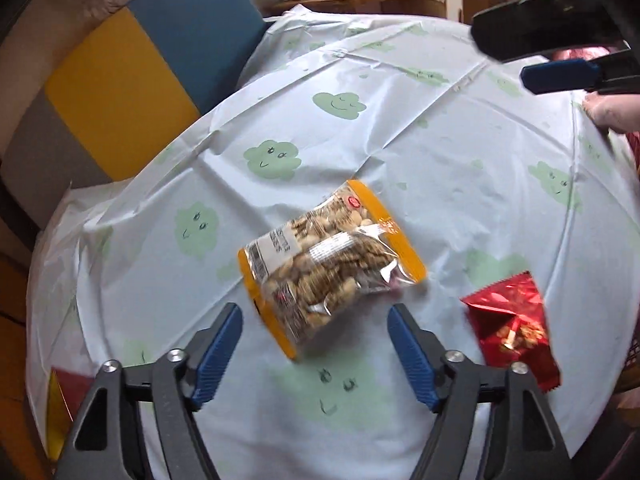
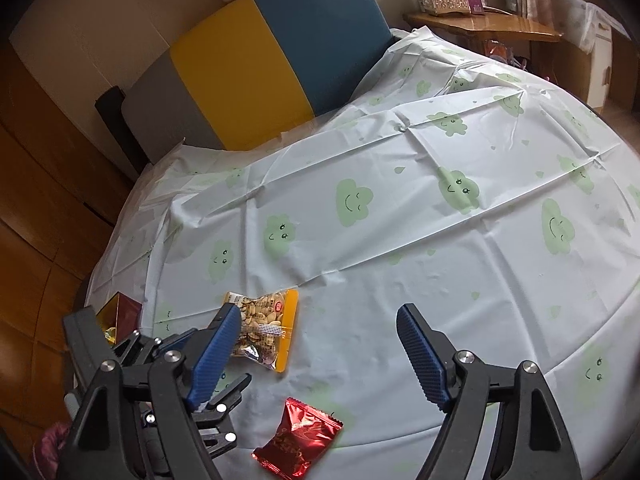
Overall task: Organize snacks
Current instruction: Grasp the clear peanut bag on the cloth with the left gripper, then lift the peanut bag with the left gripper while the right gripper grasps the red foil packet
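Observation:
A clear bag of peanuts with orange edges [image 1: 328, 264] lies on the cloud-print tablecloth [image 1: 440, 152]. My left gripper [image 1: 315, 314] is open, just short of the bag, its near end between the blue pads. A red foil snack packet [image 1: 510, 326] lies to the bag's right. My right gripper [image 2: 318, 316] is open and empty above the cloth; it also shows in the left wrist view [image 1: 516, 60] at the far right. In the right wrist view the peanut bag [image 2: 266, 330] lies behind the left fingertip, the red packet [image 2: 298, 440] below, and the left gripper [image 2: 192, 364] at lower left.
A red and gold box [image 2: 120, 312] sits at the table's left edge, also seen in the left wrist view [image 1: 60, 400]. A grey, yellow and blue sofa [image 2: 260, 60] stands behind the table. A wooden side table [image 2: 480, 24] with a tissue box stands at the back right.

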### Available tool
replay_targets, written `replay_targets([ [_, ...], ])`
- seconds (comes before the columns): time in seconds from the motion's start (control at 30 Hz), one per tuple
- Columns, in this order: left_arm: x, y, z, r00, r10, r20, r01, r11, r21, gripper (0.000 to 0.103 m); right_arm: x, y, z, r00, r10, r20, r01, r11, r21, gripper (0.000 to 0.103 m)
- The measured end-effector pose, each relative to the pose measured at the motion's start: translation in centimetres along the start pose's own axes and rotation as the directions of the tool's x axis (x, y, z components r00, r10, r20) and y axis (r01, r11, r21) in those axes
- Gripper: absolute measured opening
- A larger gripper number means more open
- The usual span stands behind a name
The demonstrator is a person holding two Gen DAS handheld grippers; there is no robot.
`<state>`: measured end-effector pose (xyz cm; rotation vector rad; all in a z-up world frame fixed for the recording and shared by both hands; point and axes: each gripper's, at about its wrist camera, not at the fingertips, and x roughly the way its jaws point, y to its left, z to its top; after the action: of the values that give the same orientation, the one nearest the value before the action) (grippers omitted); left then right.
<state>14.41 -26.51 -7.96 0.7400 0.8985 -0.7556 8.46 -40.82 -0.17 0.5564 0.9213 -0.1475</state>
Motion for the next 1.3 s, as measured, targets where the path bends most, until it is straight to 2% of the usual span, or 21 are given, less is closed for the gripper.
replay_targets([
  [0.13,1.7,-0.4,1.5,1.000,0.025,-0.006,-0.024,0.994,0.111,0.080,-0.2,-0.2,0.1,1.000,0.020,0.001,-0.020,1.000,0.014,0.081],
  [0.27,2.4,-0.4,3.1,1.000,-0.013,0.002,0.013,0.984,0.177,0.080,-0.3,-0.3,0.1,1.000,0.029,0.000,-0.029,0.999,0.025,0.082],
  [0.37,3.1,-0.5,4.2,1.000,-0.012,0.004,0.011,0.979,0.202,0.080,-0.1,-0.3,0.1,0.999,0.033,-0.009,-0.033,0.999,0.027,0.083],
  [0.43,3.5,0.0,4.6,0.999,-0.046,-0.005,0.046,0.987,0.151,0.079,0.0,-0.3,0.1,0.999,0.031,-0.015,-0.031,0.999,0.026,0.083],
  [0.5,3.9,1.0,4.5,0.992,-0.124,-0.019,0.125,0.990,0.059,0.066,0.1,-0.3,0.0,1.000,0.026,-0.017,-0.025,0.999,0.030,0.083],
  [0.53,4.1,1.7,4.2,0.984,-0.176,-0.017,0.176,0.984,-0.016,0.063,0.1,-0.4,0.0,1.000,0.023,-0.017,-0.023,0.999,0.032,0.083],
  [0.6,3.8,2.4,3.5,0.983,-0.184,0.011,0.184,0.979,-0.084,0.056,0.1,-0.4,0.1,1.000,0.015,-0.014,-0.015,0.999,0.031,0.083],
  [0.67,3.1,2.7,2.8,0.984,-0.174,0.034,0.177,0.975,-0.131,0.049,0.1,-0.4,0.0,1.000,0.012,-0.014,-0.012,1.000,0.025,0.083],
  [0.77,2.1,3.1,1.2,0.986,-0.161,0.042,0.166,0.959,-0.230,0.046,0.5,-0.2,-0.1,0.999,0.008,-0.032,-0.007,1.000,0.009,0.083],
  [0.87,0.7,2.9,-0.8,0.993,-0.111,0.027,0.114,0.947,-0.302,0.046,1.5,0.1,-0.4,0.995,0.034,-0.095,-0.034,0.999,-0.004,0.083],
  [1.03,-1.9,2.3,-5.1,0.997,-0.072,0.022,0.074,0.898,-0.435,0.046,3.3,1.2,-1.6,0.978,0.023,-0.206,-0.038,0.997,-0.068,0.083],
  [1.17,-3.8,1.5,-8.6,0.999,-0.028,0.027,0.038,0.868,-0.494,0.046,4.3,2.4,-2.7,0.963,-0.003,-0.271,-0.039,0.988,-0.149,0.083],
  [1.3,-5.3,0.1,-11.6,0.998,0.048,0.044,-0.020,0.868,-0.496,0.046,4.9,2.8,-3.5,0.952,-0.023,-0.304,-0.035,0.983,-0.182,0.083],
])
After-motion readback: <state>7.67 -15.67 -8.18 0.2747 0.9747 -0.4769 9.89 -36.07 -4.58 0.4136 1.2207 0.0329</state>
